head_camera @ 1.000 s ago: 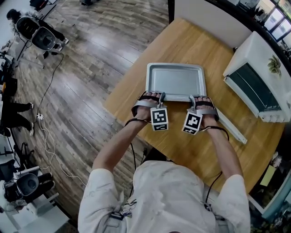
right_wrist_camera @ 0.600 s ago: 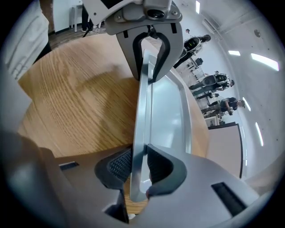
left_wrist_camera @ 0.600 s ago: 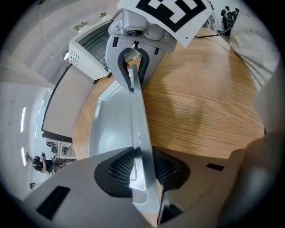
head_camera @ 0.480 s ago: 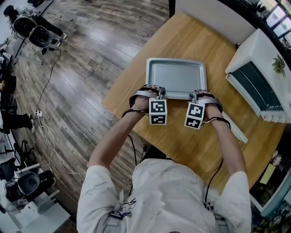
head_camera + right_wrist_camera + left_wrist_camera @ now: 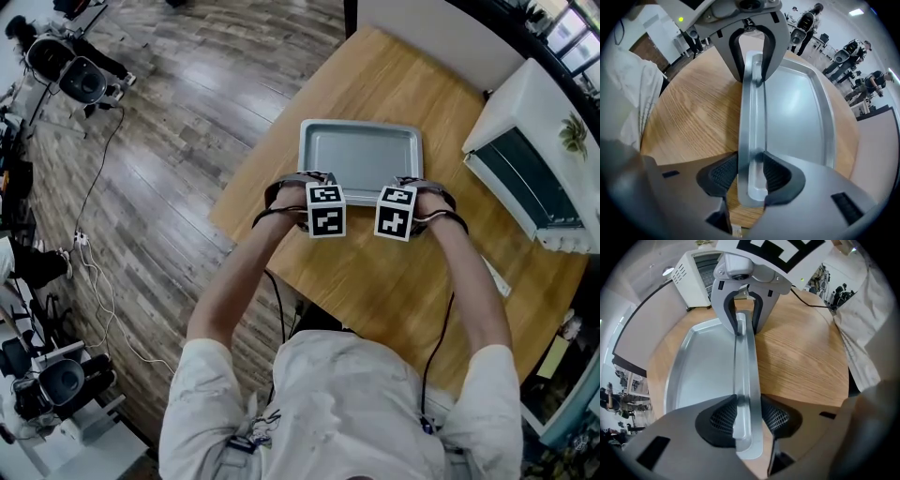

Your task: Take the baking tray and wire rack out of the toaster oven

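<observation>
We hold both forearms straight out from the body, hands side by side, with the left gripper [image 5: 747, 416] and the right gripper [image 5: 749, 176] tipped steeply down onto the near long edge of the baking tray [image 5: 361, 155]. Their marker cubes face up at us. Each gripper straddles the tray's raised rim. The jaws of both have just been opening, and the rim sits between the ridged pads, which no longer clamp it, so the tray is released. It lies flat and empty on the wooden table [image 5: 394, 84], out in front of the white toaster oven [image 5: 530, 150], which stands well apart at the table's right end. Each gripper shows at the far end of the rim in the other's view. Beyond the table's left edge, camera rigs [image 5: 80, 75] and a trailing cable [image 5: 94, 197] sit on the plank floor [image 5: 187, 141].
</observation>
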